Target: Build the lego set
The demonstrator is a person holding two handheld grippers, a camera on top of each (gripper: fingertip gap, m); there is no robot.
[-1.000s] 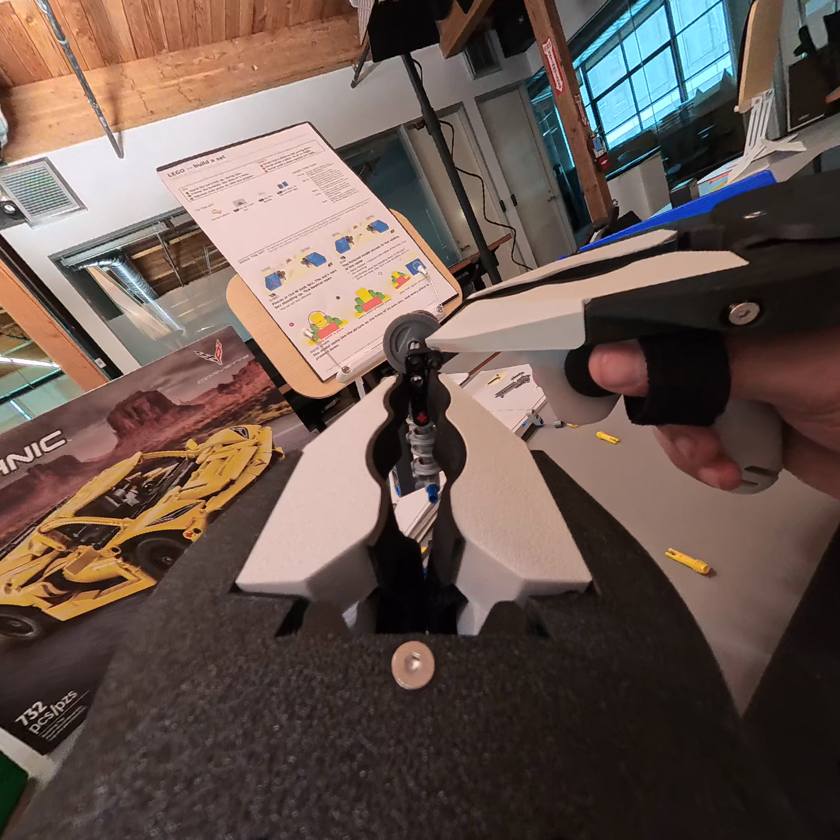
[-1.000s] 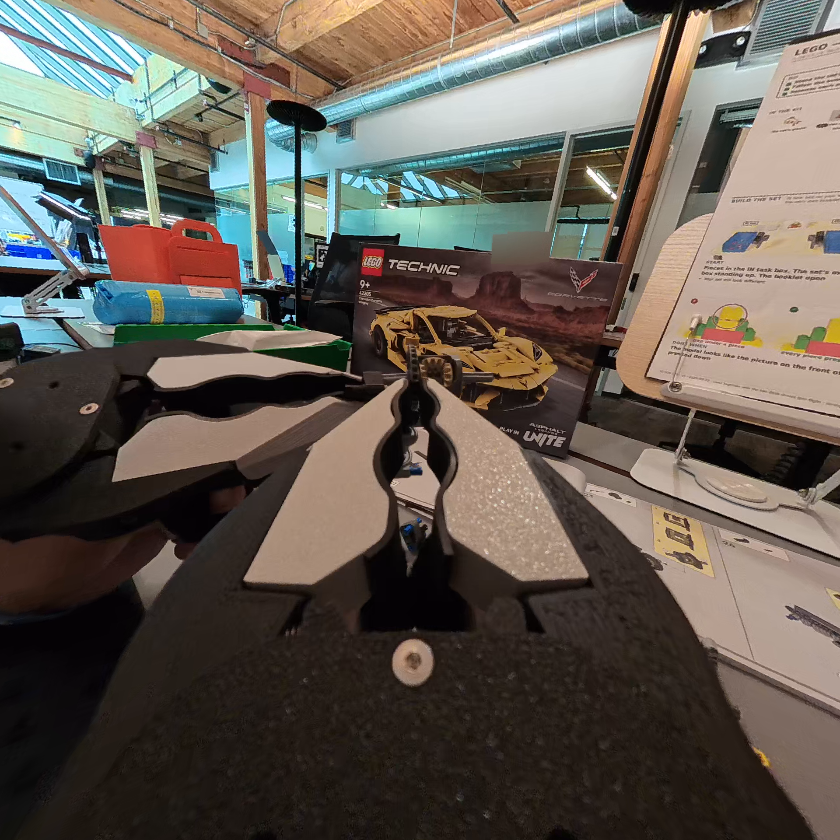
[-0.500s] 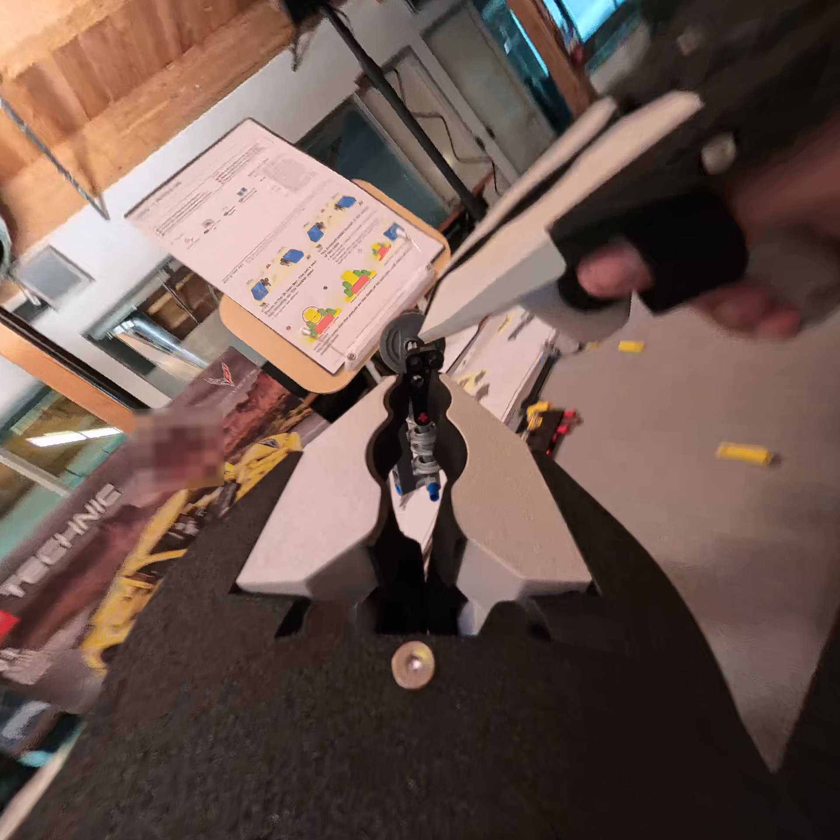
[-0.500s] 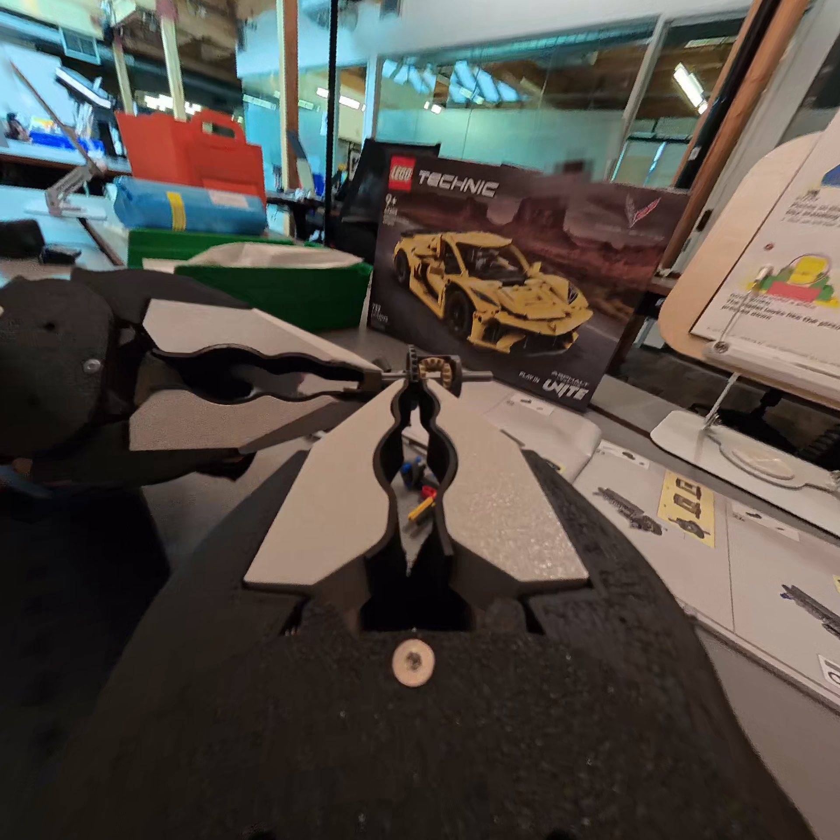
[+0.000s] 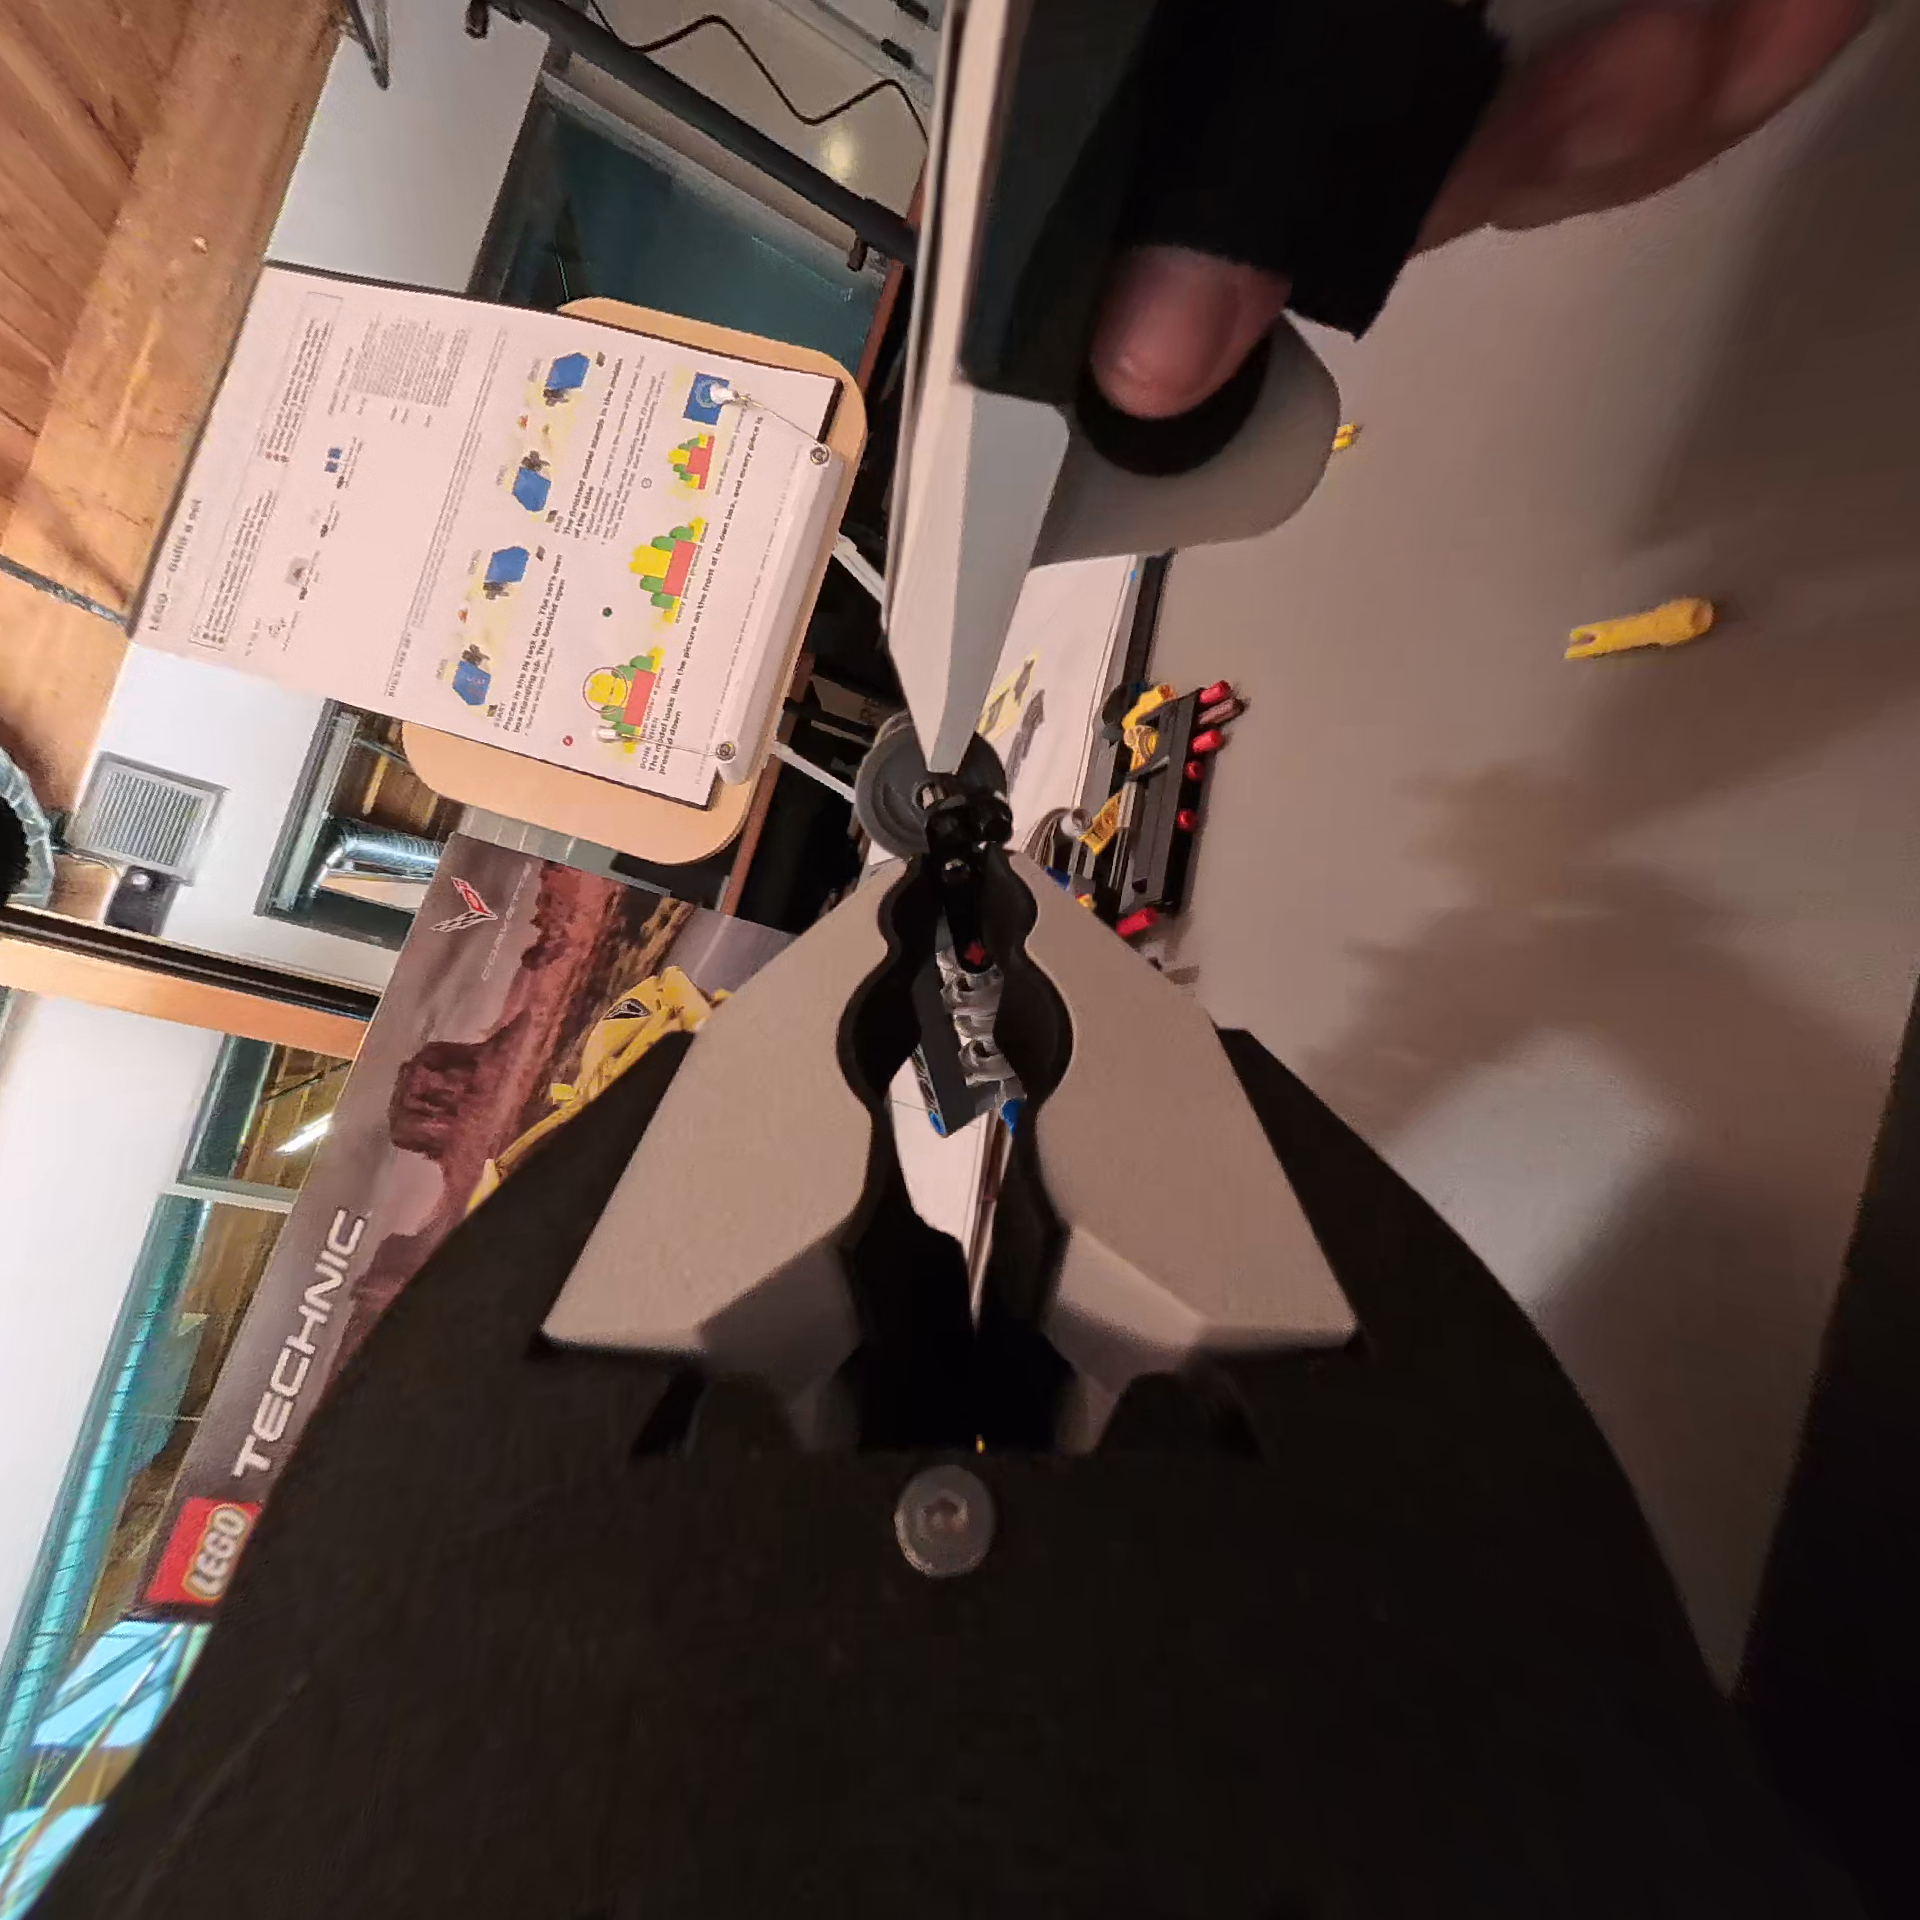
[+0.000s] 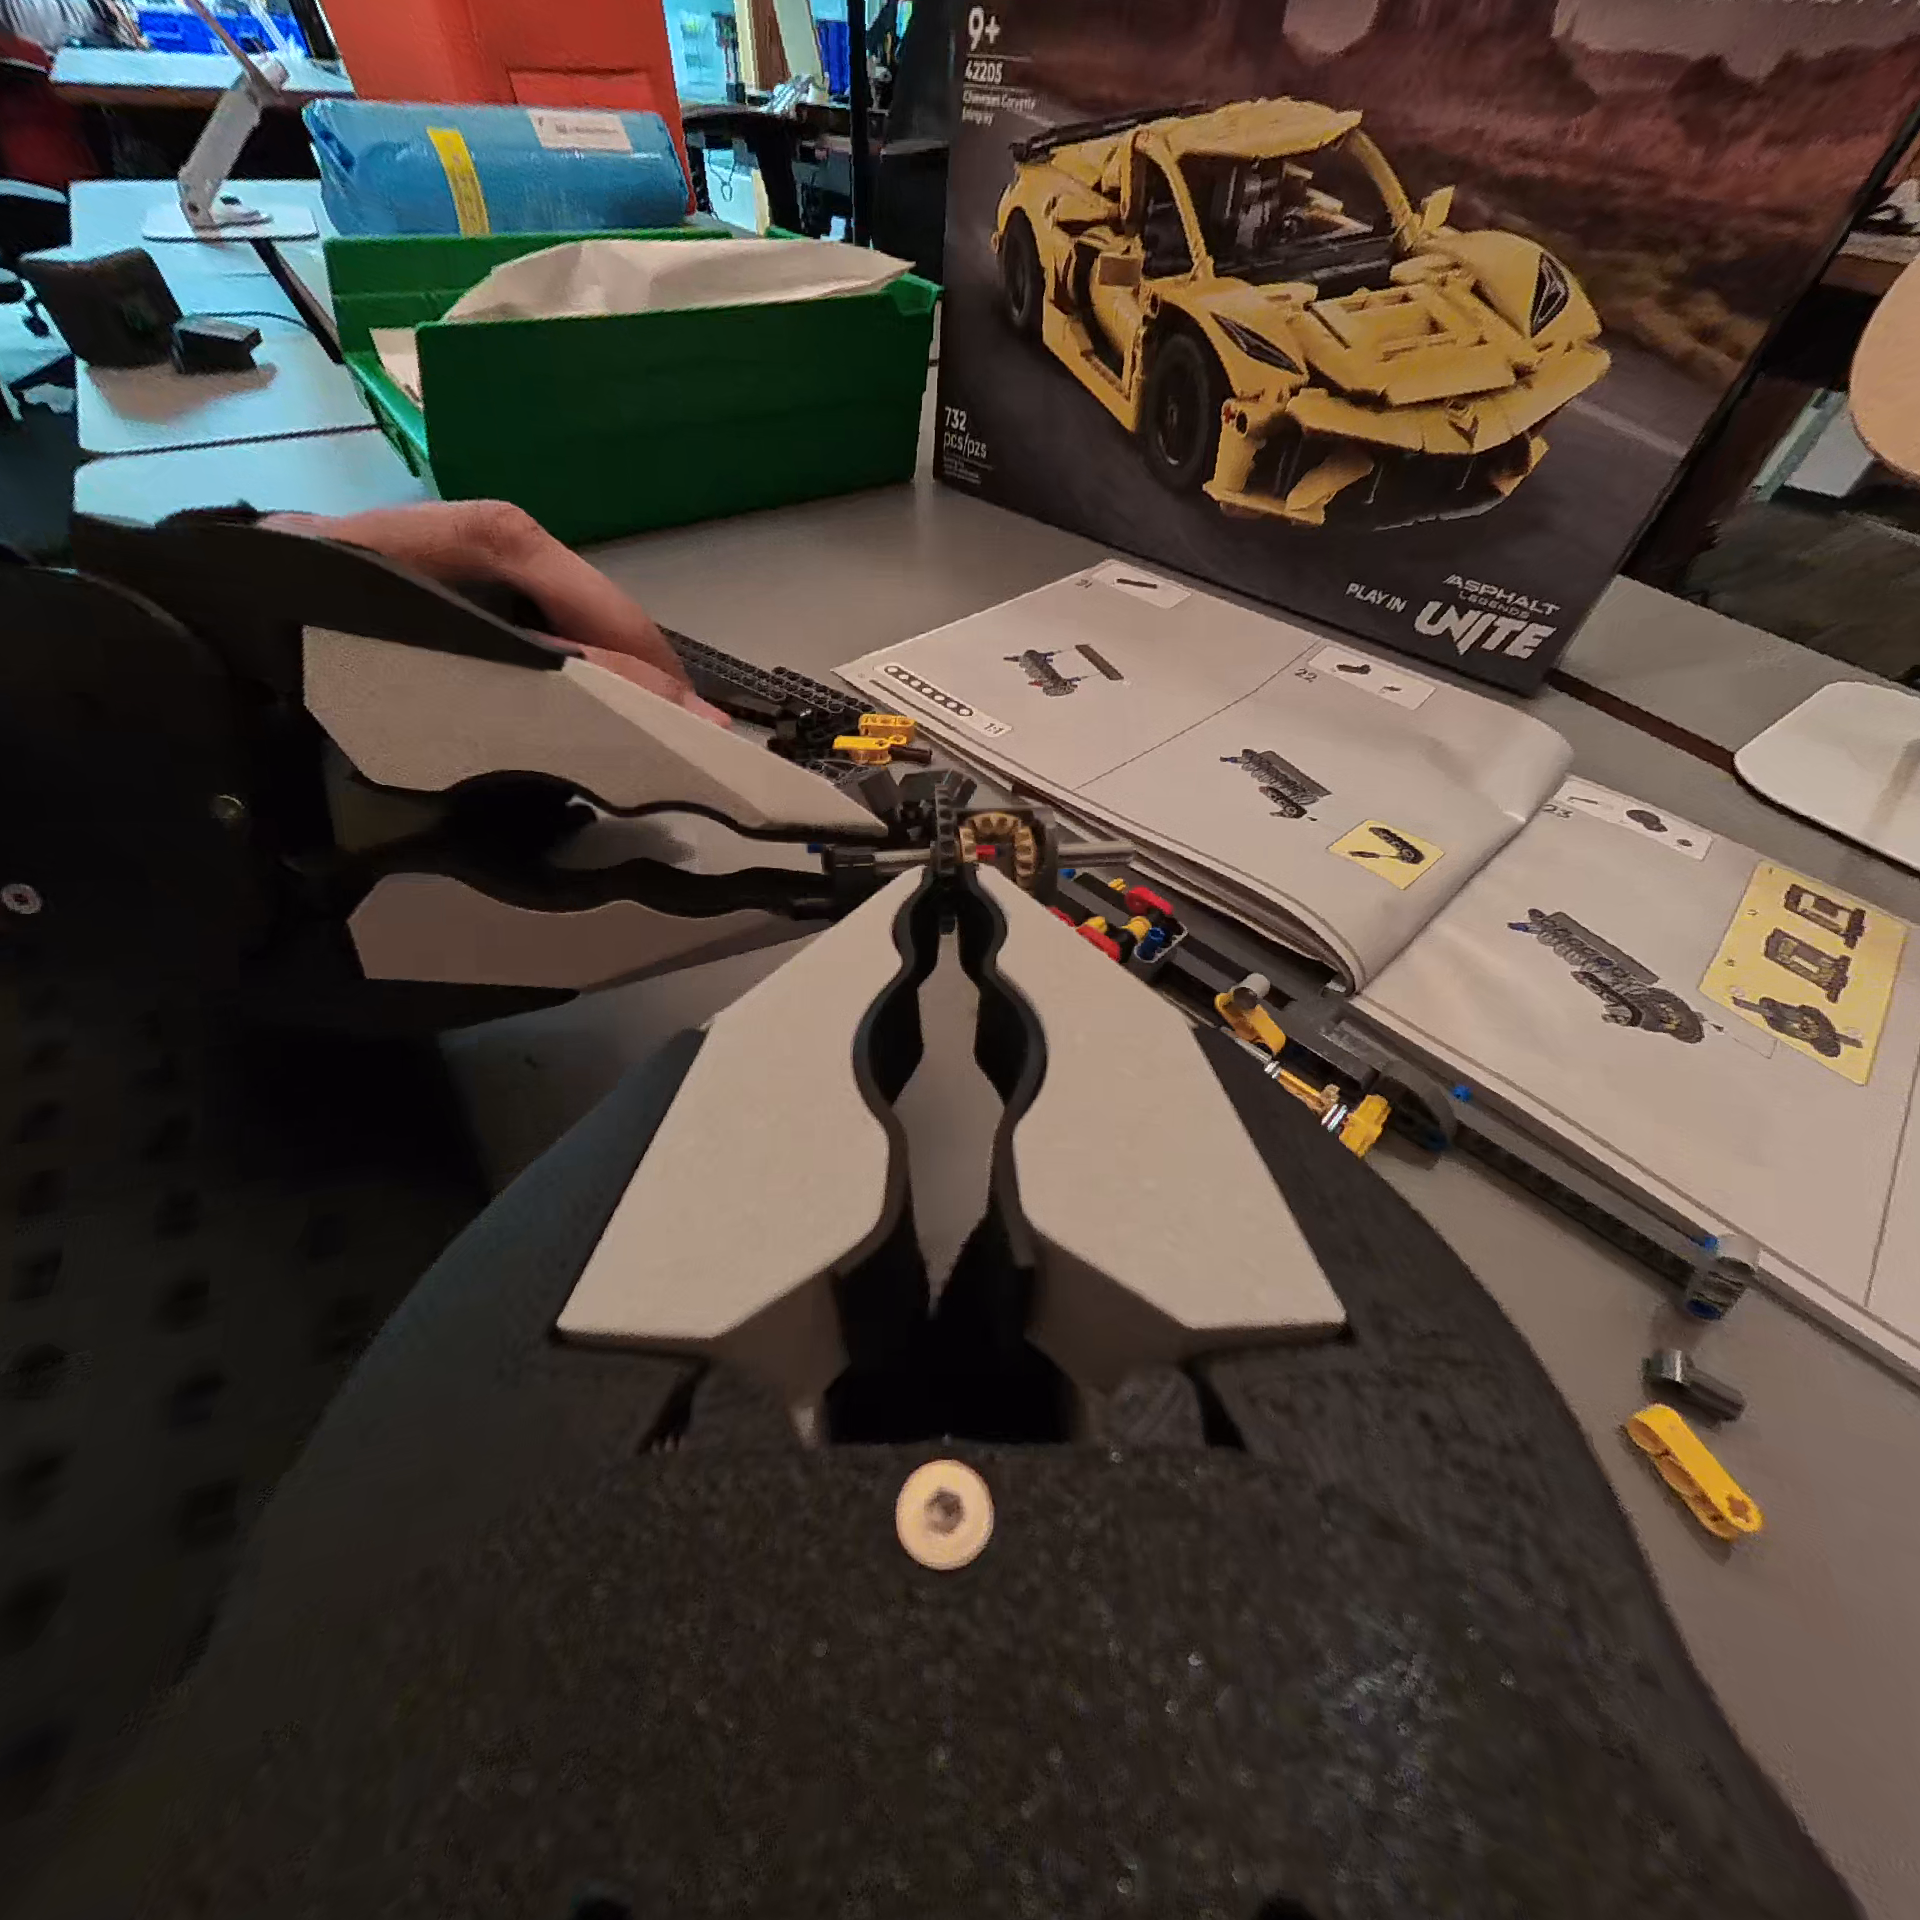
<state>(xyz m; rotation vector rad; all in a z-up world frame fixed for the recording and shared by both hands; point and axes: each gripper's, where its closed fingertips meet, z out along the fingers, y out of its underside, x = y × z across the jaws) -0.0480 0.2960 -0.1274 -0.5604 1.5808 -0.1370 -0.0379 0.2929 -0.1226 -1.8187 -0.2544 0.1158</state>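
Grey, tan and black gear subassembly [image 6: 995,844] at the centre of the right wrist view, held clear of the tabletop [image 6: 810,582] and gripped from two sides at once. Left tongs [image 6: 862,854] entered from the left edge, nearly closed, pinched on one end of the piece. Right tongs [image 6: 940,896] rose from below, tips drawn almost together on a thin black toothed ring of the same piece.

Compared with one second earlier: left wrist view rolled about a quarter turn, so that the set box [image 5: 499,1091] and the instruction sheet [image 5: 499,520] lay sideways. Right wrist view tipped downward, from box and ceiling to the open instruction booklet [image 6: 1299,748] and the scattered parts. Neither grip released through the turn.

Judged from this: subassembly rotated and lowered toward the tabletop, probably for a check against the booklet or for mating with the long grey beam frame [image 6: 1558,1195] at the lower right beside the pages. Build judged early, with many parts loose: a yellow connector [image 6: 1694,1475] at lower right, a yellow pin [image 5: 1642,629] at the right of the left wrist view. Green bin [image 6: 644,395] at upper left, untouched.
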